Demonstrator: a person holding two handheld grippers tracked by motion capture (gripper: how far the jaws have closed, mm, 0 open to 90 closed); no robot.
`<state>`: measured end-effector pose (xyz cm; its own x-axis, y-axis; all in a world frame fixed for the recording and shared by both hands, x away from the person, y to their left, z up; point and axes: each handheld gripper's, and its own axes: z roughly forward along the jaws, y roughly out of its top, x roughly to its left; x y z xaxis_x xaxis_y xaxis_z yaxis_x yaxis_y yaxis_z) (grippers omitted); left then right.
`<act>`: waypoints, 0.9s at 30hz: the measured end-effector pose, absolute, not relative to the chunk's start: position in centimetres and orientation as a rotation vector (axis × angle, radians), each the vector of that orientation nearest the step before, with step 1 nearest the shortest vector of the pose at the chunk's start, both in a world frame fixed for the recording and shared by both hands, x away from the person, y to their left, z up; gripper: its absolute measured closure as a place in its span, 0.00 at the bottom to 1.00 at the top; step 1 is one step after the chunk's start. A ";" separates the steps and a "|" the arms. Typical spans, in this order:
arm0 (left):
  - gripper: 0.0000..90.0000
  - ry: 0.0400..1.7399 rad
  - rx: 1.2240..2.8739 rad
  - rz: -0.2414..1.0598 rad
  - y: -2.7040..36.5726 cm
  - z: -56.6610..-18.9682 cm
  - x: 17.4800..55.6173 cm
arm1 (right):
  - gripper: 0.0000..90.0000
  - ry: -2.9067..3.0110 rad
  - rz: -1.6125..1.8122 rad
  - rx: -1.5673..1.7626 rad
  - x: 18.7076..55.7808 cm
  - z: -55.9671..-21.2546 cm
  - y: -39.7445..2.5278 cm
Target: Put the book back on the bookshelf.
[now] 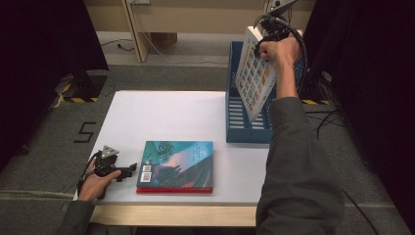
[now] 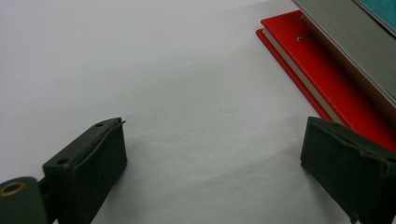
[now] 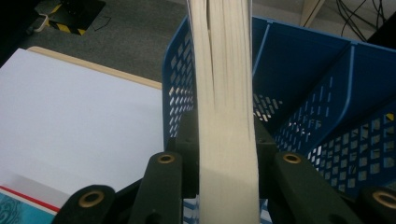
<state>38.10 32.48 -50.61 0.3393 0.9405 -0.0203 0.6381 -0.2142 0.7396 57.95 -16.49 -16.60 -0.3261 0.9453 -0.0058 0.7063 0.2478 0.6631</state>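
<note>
A picture book (image 1: 254,76) with a grid of small coloured pictures on its cover is held tilted above the blue file rack (image 1: 240,122), which stands at about two o'clock on the white table (image 1: 161,117). The book is clamped by the right gripper (image 1: 270,30), raised high at the far right edge. In the right gripper view, the cream page edges of the book (image 3: 226,107) are seen pinched between the two black jaws, which press on either side, while the rack's blue perforated compartments (image 3: 303,93) lie below and beyond. The book's lower corner is seen over the rack; whether it touches a divider cannot be told.

A stack of two books is seen at about six o'clock on the table: a teal-covered book (image 1: 177,164) lying flat on a red book (image 1: 173,190). The left gripper (image 1: 128,170) is rested on the table at about eight o'clock, just beside the stack. In the left gripper view its jaws are spread wide with nothing between them, and the red book (image 2: 327,79) is seen at one o'clock, near the right-hand jaw.
</note>
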 end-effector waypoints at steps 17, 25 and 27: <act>0.07 1.380 1.943 0.586 32.5 -50.6 38.1 | 0.81 2.113 0.829 1.560 60.1 -18.5 -14.7; 0.07 1.379 1.943 0.585 32.5 -50.6 38.1 | 0.81 2.137 0.808 1.584 61.5 -20.8 -14.5; 0.07 1.379 1.942 0.585 32.5 -50.6 38.1 | 0.81 2.140 0.805 1.590 61.8 -21.3 -14.3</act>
